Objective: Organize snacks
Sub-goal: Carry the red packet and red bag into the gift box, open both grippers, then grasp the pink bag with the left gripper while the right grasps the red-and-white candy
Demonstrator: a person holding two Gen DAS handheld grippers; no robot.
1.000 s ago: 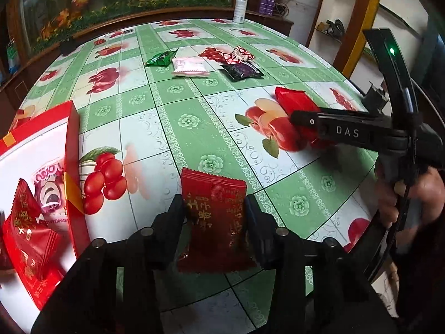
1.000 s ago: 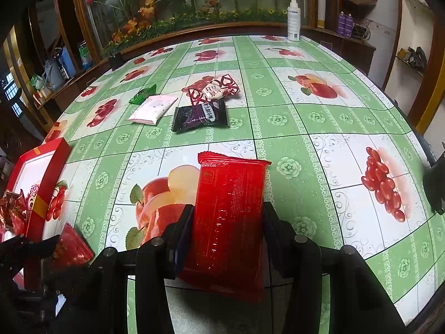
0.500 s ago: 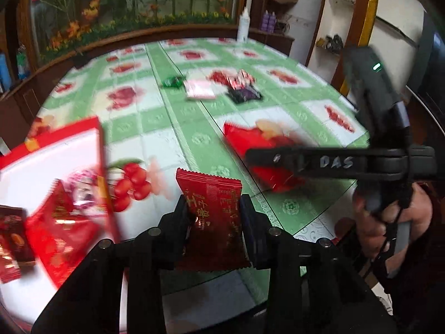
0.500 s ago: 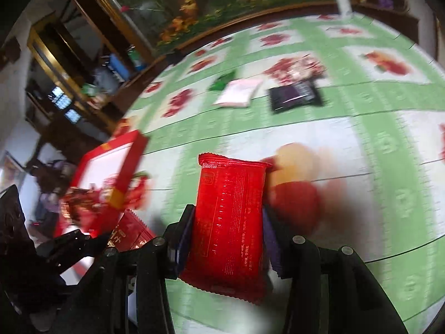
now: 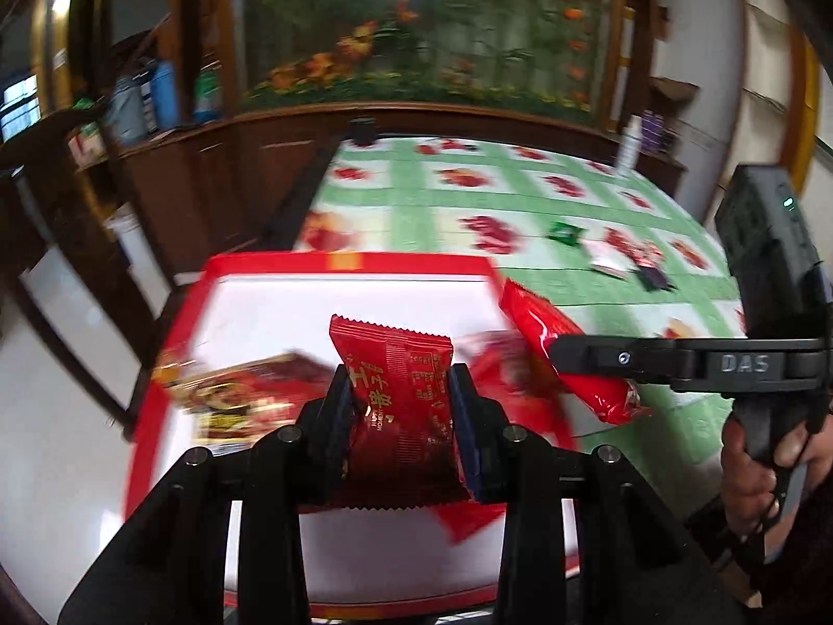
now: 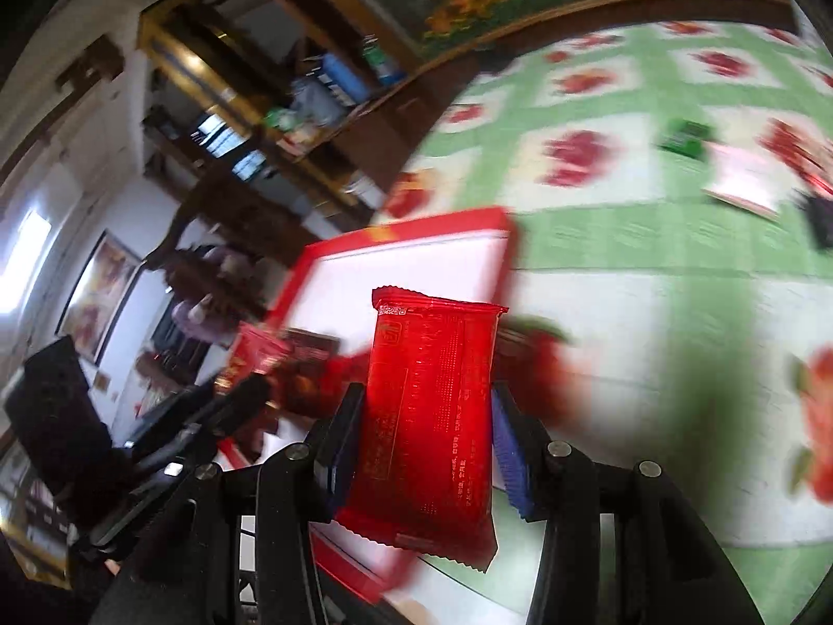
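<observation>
My left gripper (image 5: 400,390) is shut on a dark red snack packet (image 5: 401,416) with gold lettering, held above the red-rimmed white box (image 5: 343,261). My right gripper (image 6: 424,416) is shut on a bright red snack packet (image 6: 427,416), hanging over the box's (image 6: 416,224) right part. In the left wrist view the right gripper (image 5: 557,354) reaches in from the right with its red packet (image 5: 541,328) over the box's edge. Several red and brown packets (image 5: 234,390) lie blurred inside the box.
A green, a pink-white, a red and a dark packet (image 5: 614,260) lie farther out on the green fruit-patterned tablecloth (image 5: 468,208). A white spray bottle (image 5: 627,146) stands at the far edge. A hand (image 5: 765,458) holds the right gripper's handle. Wooden shelves (image 6: 291,94) stand to the left.
Both grippers have swung left from over the open tablecloth to above the red box, each carrying its packet. The views are more blurred now.
</observation>
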